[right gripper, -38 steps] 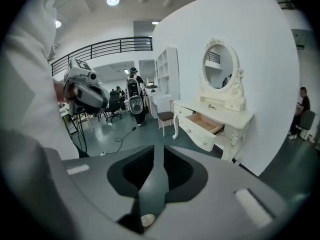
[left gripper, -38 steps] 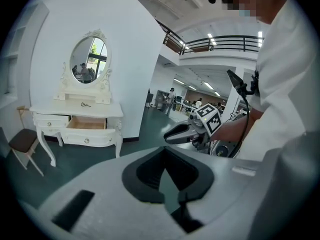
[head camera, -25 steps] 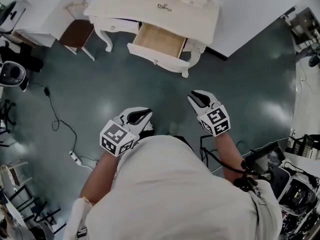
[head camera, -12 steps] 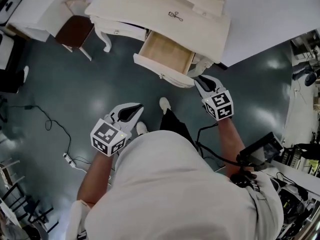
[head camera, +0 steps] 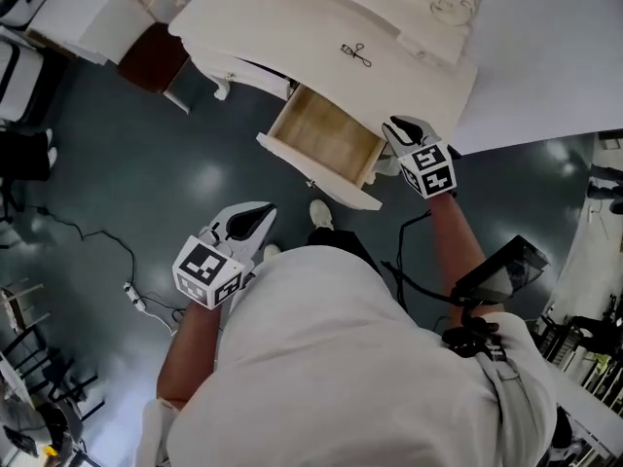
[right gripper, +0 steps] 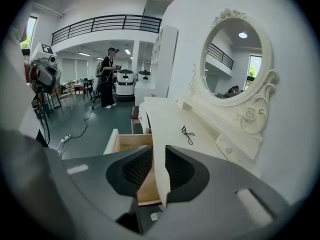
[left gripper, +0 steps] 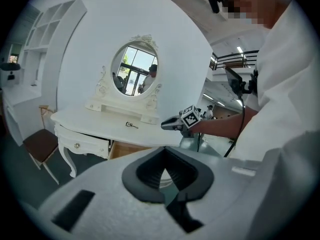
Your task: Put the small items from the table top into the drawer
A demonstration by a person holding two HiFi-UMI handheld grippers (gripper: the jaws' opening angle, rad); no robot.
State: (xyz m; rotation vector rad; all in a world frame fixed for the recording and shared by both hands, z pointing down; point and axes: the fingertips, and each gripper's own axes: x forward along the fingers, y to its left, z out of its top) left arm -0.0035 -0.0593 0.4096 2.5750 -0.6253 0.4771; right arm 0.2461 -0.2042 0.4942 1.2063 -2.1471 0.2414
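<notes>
1 eyelash curler (head camera: 356, 53) lies on the white worktop (head camera: 292, 27) behind the open drawer (head camera: 326, 136), well ahead of both grippers. Right gripper (head camera: 401, 129), near the worktop's edge, has empty fingers that are closing. Left gripper (head camera: 248, 217) has its fingers apart, holding nothing.

- Open drawer (head camera: 326, 136): wooden interior bare, open from above along its pulled-out front; the rear sits under the table top (head camera: 292, 27).
- Table top: broad bare surface around one small black item (head camera: 357, 53).
- Mirror unit (head camera: 419, 8): closes off the back edge.
- Chair (head camera: 151, 58): stands beside the table's left end.
</notes>
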